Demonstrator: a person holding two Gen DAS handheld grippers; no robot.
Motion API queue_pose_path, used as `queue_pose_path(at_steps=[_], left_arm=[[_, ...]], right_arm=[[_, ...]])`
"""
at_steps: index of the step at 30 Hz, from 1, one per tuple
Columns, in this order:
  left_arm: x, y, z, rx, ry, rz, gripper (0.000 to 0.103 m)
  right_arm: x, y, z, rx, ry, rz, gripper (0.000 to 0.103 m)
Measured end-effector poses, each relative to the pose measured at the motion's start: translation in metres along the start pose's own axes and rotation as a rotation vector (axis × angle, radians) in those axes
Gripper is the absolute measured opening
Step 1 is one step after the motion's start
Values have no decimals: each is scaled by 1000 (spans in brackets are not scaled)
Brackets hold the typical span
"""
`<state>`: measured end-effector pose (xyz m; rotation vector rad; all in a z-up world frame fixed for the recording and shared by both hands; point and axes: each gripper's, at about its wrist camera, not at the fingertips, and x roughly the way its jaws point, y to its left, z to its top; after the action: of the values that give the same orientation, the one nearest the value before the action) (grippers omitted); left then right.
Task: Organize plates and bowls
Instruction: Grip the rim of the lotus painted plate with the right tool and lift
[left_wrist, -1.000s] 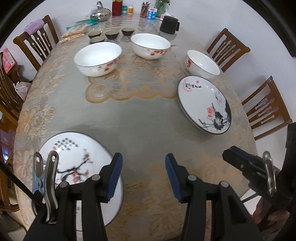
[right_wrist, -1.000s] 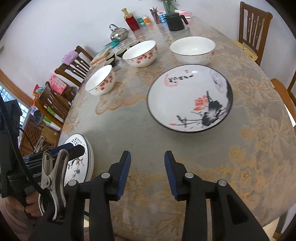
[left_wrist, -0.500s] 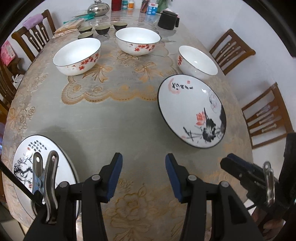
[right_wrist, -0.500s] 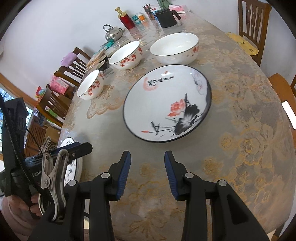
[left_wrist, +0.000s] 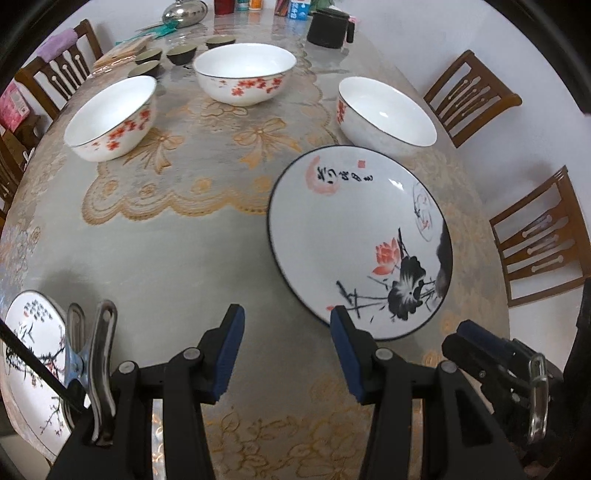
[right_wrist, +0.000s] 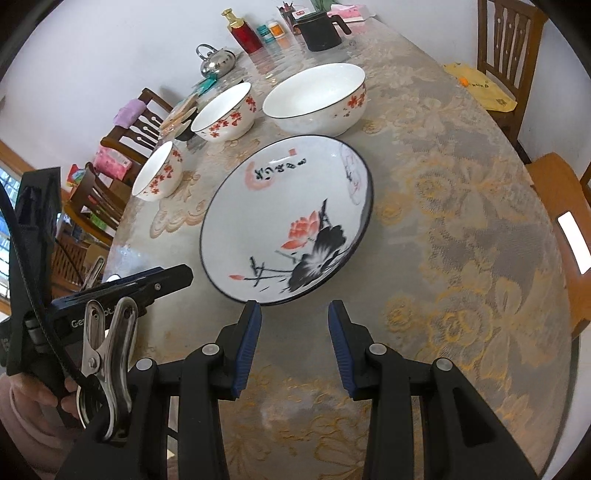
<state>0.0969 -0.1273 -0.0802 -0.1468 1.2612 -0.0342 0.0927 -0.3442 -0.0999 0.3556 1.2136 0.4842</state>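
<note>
Sorting not yet begun: lotus plate at twelve o'clock, three bowls unstacked beyond; right gripper and left gripper spread, empty.

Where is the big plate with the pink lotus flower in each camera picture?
Left wrist view: the lotus plate lies right of centre, its near rim just above the left gripper's right fingertip.
Right wrist view: the same plate lies in the middle, just above the right gripper.
Shared landmark: the black mug at the far end of the table, near the top edge in both.
</note>
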Motion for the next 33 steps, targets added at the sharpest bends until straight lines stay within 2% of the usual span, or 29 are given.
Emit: queue_pose_path(at_steps=[6, 10, 17, 23, 29, 33], left_arm=[[15, -9, 14, 14, 8, 31, 50], [28, -8, 22, -10, 27, 28, 50], [44, -5, 24, -33, 47, 27, 50], [56, -9, 25, -36, 52, 41, 50], [62, -7, 28, -68, 49, 17, 51], [62, -3, 27, -83, 58, 11, 51]], right_arm=[[11, -9, 18, 2, 13, -8, 39], [18, -17, 36, 16, -2, -45, 39], [38, -28, 60, 26, 20, -60, 39], [55, -29, 67, 4, 54, -50, 39], [64, -26, 68, -19, 58, -56, 38], [61, -24, 61, -69, 48, -89, 22]])
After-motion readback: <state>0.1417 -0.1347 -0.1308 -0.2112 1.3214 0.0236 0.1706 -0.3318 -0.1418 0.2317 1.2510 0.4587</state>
